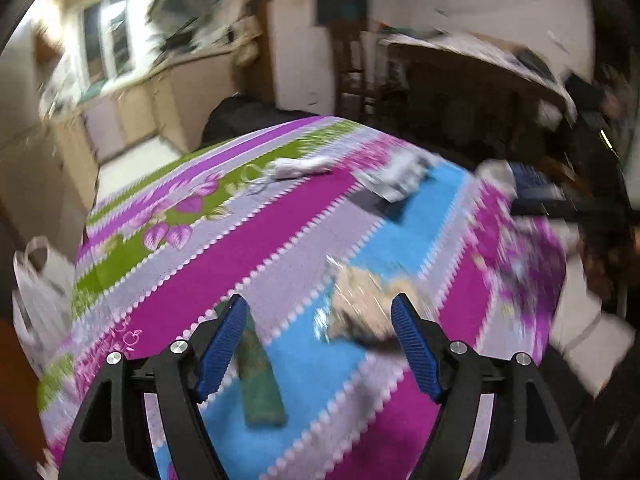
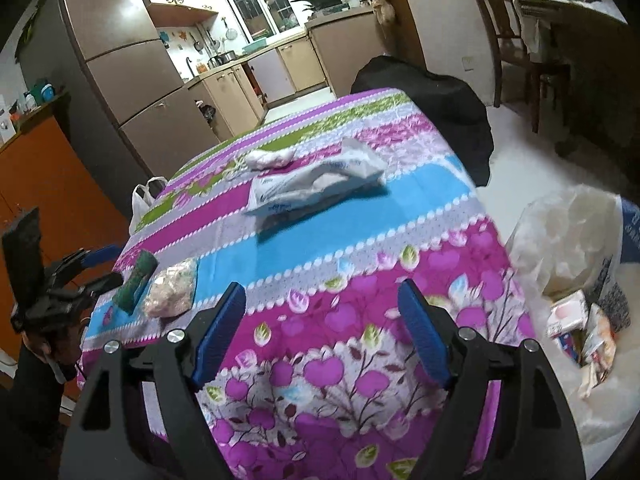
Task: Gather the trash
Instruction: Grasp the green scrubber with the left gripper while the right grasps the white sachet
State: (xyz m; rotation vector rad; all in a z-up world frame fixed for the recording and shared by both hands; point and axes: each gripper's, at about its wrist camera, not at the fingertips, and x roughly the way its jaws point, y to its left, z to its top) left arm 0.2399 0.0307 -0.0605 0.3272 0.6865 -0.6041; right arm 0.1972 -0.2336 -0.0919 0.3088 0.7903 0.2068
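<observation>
Left claw apart, empty, over pale snack bag at lower centre; we'd straddle it squarely, then pinch. Right claw apart, idle.

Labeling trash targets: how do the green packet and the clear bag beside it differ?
The green packet is opaque, dark green, long and narrow; the clear bag is see-through, pale pinkish inside, wider and lumpy. The packet lies nearer the table's left edge, the bag to its right. Both lie on the tablecloth near the left hand-held gripper, ungrasped.
</observation>
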